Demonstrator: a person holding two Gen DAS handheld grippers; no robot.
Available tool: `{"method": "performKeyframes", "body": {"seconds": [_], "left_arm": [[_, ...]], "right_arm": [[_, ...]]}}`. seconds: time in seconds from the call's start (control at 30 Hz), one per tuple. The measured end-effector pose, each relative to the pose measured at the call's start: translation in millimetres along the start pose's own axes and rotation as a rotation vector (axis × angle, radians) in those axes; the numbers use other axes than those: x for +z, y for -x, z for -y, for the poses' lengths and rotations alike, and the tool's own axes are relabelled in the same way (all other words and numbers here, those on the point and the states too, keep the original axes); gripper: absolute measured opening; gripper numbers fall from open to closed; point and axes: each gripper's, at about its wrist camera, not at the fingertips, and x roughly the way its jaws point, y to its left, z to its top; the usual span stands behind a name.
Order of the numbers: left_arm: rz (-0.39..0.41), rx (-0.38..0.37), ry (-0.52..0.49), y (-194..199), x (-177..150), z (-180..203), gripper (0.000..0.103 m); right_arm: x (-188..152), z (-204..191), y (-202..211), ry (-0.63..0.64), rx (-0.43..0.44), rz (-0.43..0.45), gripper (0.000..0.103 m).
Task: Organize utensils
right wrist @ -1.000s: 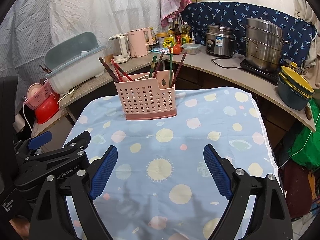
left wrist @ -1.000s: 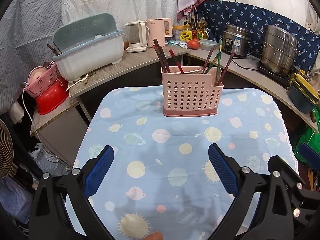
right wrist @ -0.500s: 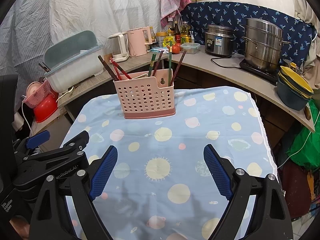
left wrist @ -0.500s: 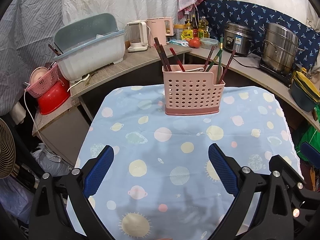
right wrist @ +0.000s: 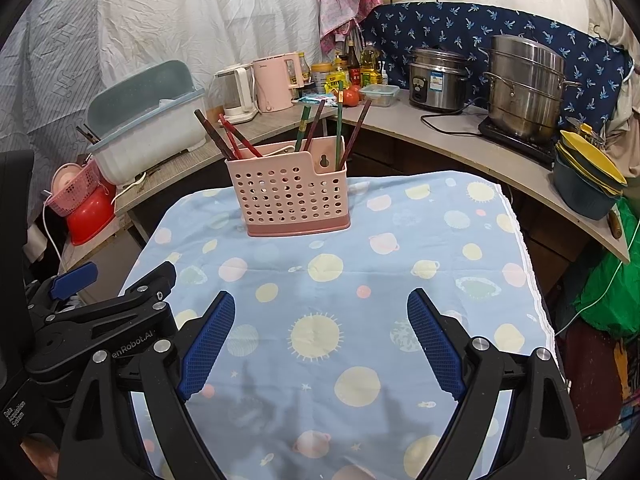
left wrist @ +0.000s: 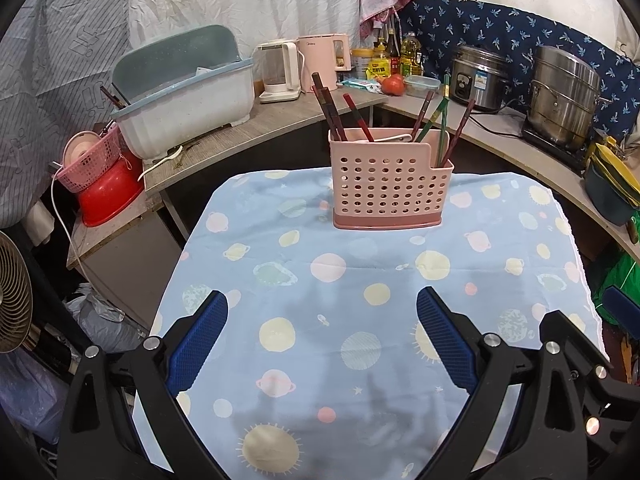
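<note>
1. Utensils are found only in the pink perforated holder (left wrist: 390,184), which stands upright near the far edge of the cloth-covered counter (left wrist: 360,280); dark red and brown chopsticks (left wrist: 332,108) lean in its left part, and green and brown sticks (left wrist: 440,120) stand in its right, lower compartment. A white handle, perhaps a spoon, lies across the top.
2. Nothing loose is seen on the blue planet-print cloth between the holder and the tools.
3. The left gripper (left wrist: 322,338) is held well short of the holder, tilted down toward the cloth, with its jaws spread wide and nothing between them.
4. The right gripper (right wrist: 320,338) is held likewise, its jaws wide apart and empty; the left tool's black body is seen beside it at the lower left.
5. The step in hand is judged to be either a pause before the first reach or a rest with sorting already done; which one cannot be told.
6. If sorting remains, a forward reach to the stick tops is called for, with the jaws narrowed on a single stick and the holder perhaps steadied by the other tool.
7. Readable writing is scant: "enRobot.AI" is printed on the left tool, and "Data Acquisition System" on its side. Labels on the kettle (right wrist: 272,80) and rice cooker (right wrist: 436,80) are too small to be read.
</note>
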Motion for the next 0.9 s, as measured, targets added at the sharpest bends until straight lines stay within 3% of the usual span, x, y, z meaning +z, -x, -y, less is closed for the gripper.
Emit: {"method": "performKeyframes", "body": {"seconds": [0.37, 0.47, 0.9], "left_arm": [[-0.019, -0.001, 0.0, -3.7, -1.5, 0.0, 0.091], [-0.023, 0.002, 0.006, -4.3, -1.7, -1.3, 0.091], [-0.034, 0.012, 0.027, -7.3, -2.6, -7.3, 0.091]], "right_arm": [[-2.0, 3.0, -0.9, 0.01, -0.009, 0.005, 0.088], [-1.9, 3.9, 0.2, 0.009, -0.02, 0.014, 0.097], [-0.3, 3.8, -2.0, 0.006, -0.037, -0.001, 0.097]]}}
